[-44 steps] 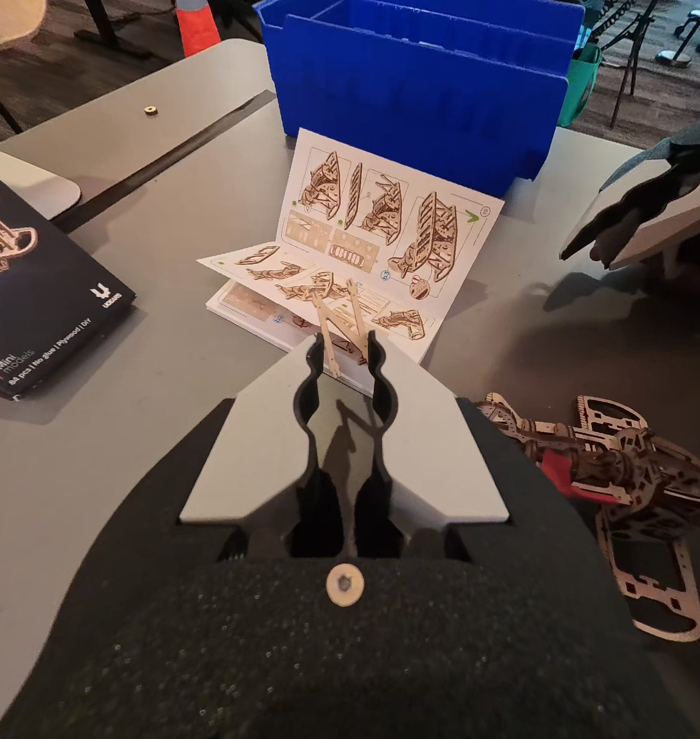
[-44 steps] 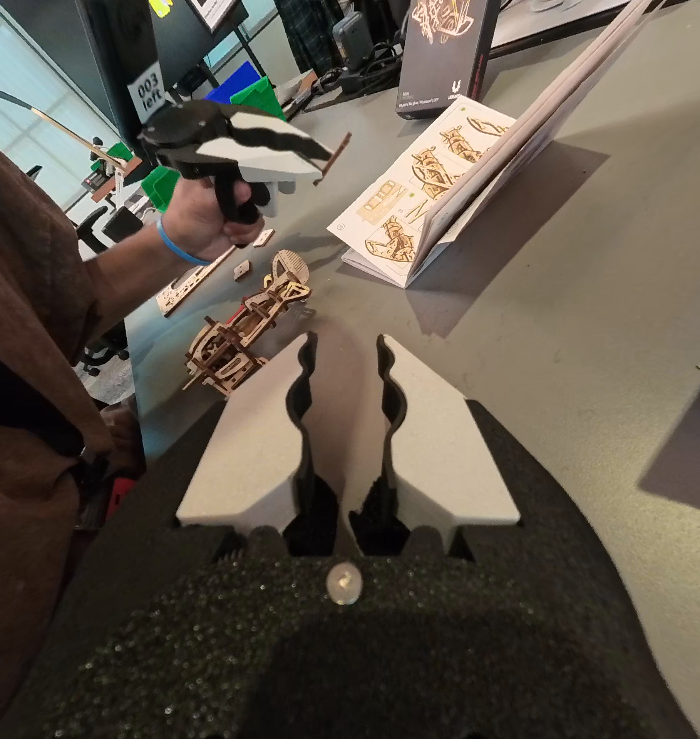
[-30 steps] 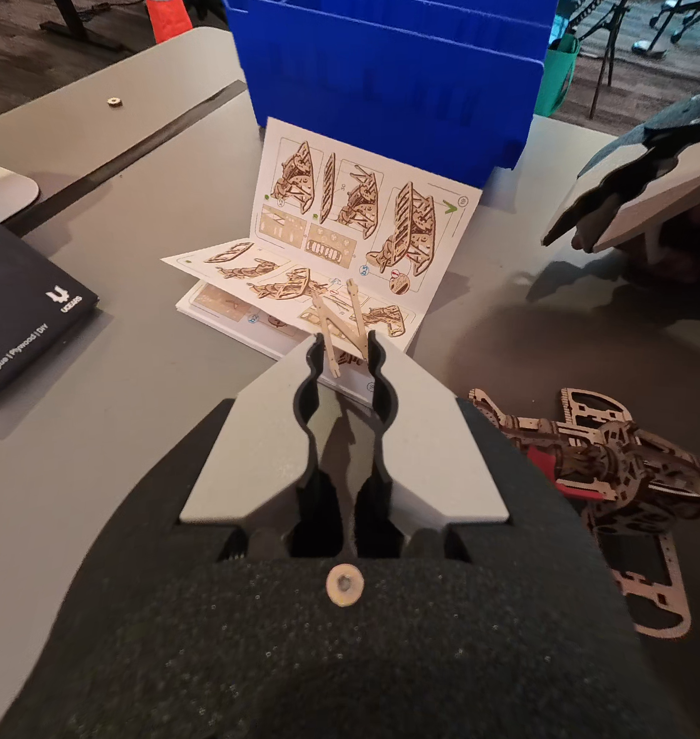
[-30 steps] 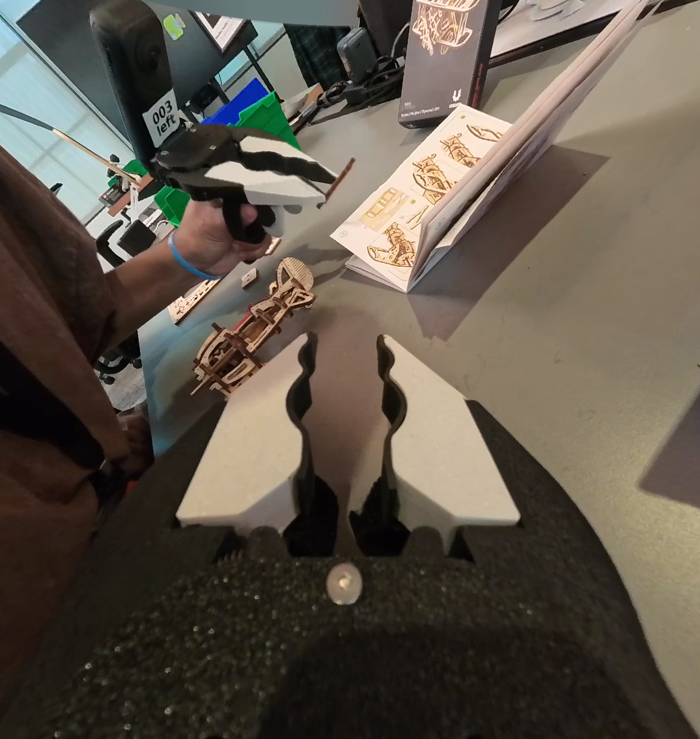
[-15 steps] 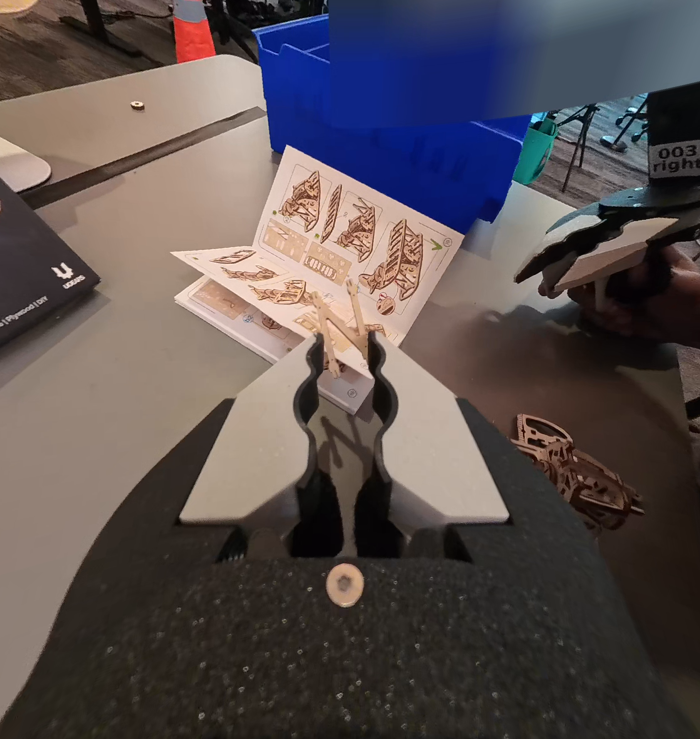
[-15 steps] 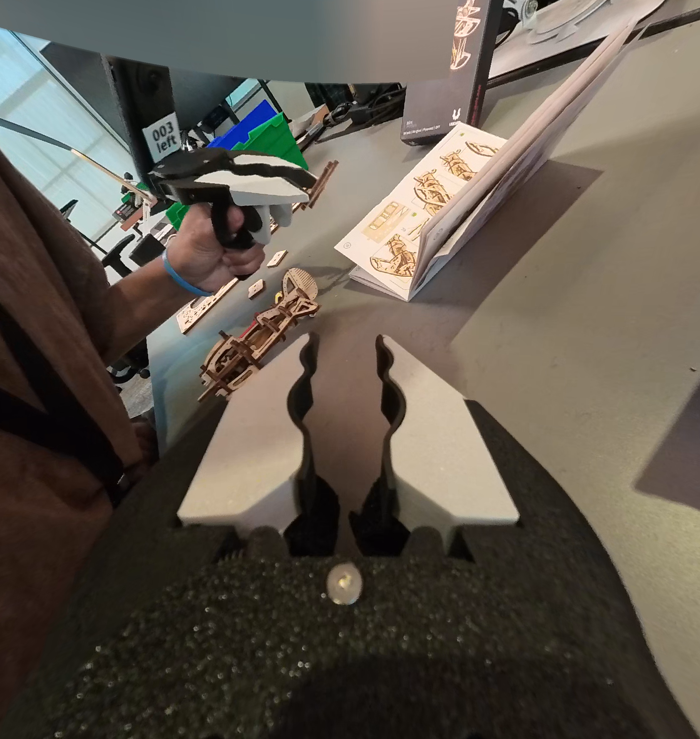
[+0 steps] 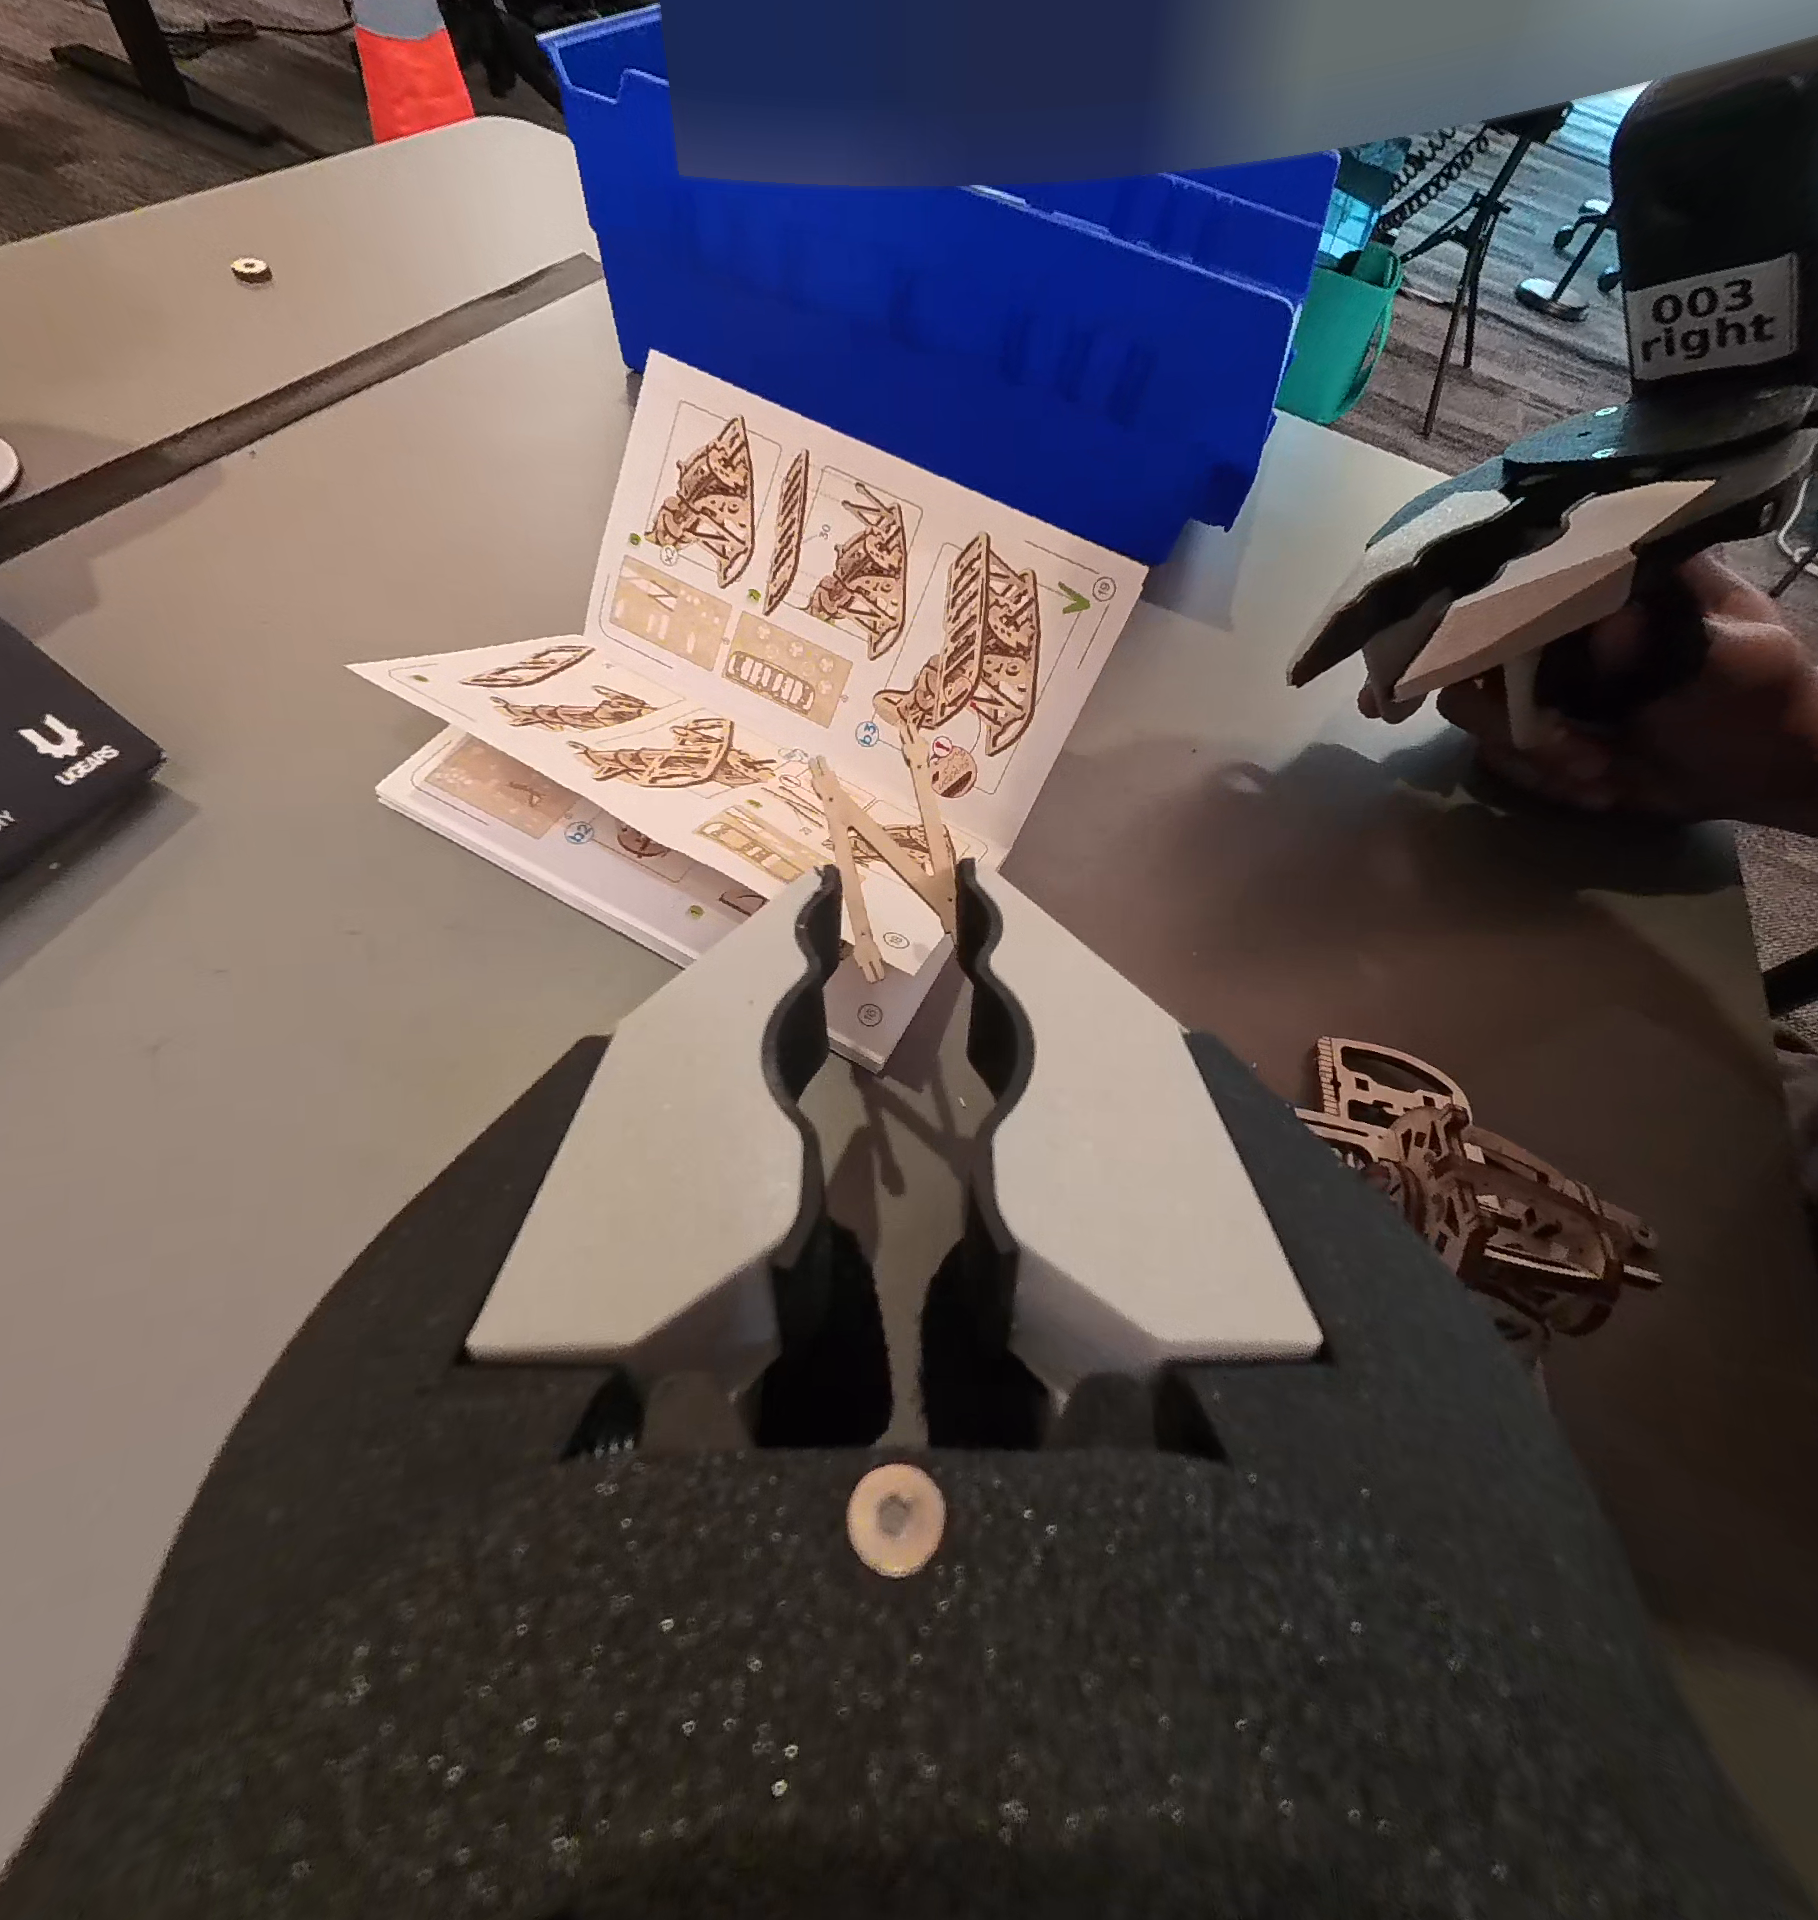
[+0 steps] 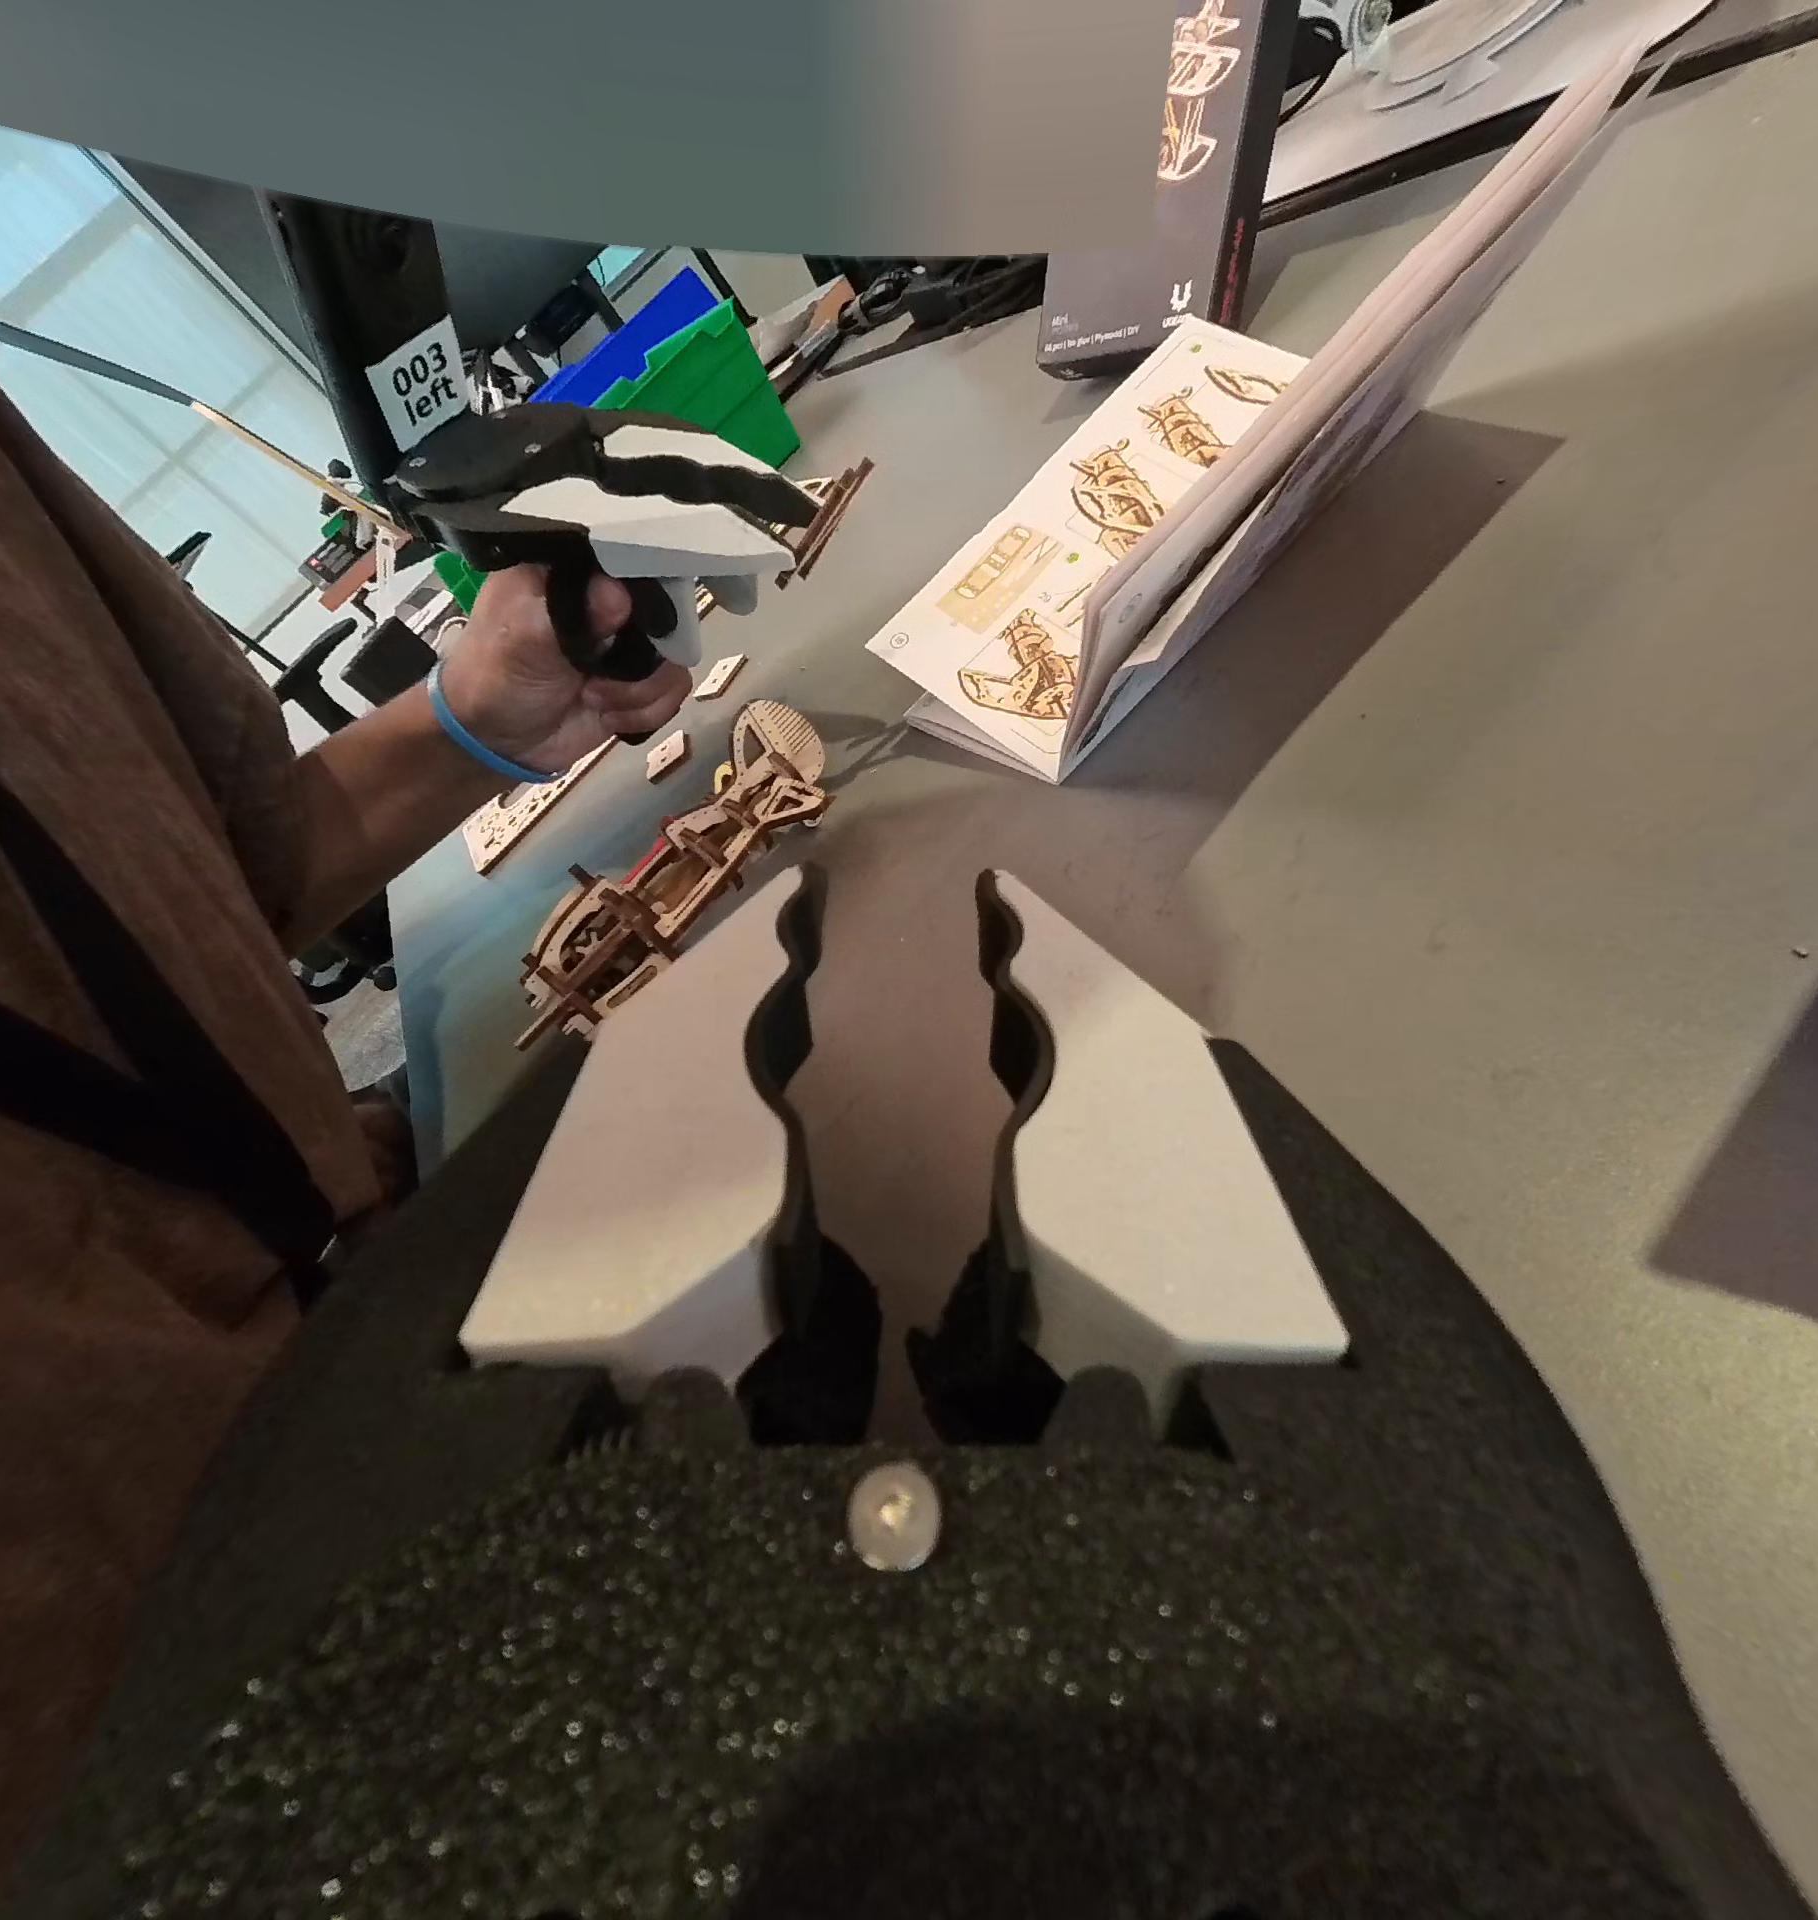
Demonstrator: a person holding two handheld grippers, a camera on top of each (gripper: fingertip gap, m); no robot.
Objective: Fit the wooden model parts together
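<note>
Left gripper point(image 7: 892, 899) pinching a thin wooden strut piece point(image 7: 884, 847), raised over the tabletop point(image 7: 261, 1039). Right gripper point(image 8: 900, 894) parted, empty, nearer the half-built wooden model point(image 8: 676, 883) lying low-left of it, long axis toward the instruction booklet point(image 8: 1123, 582).

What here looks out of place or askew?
Only the thin wooden part in the left tongs: it sits crooked, caught at the very tips. The half-built wooden model lies on its side on the table.

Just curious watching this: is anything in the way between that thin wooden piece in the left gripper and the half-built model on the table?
Nothing visible: bare table separates the strut piece from the model.
</note>
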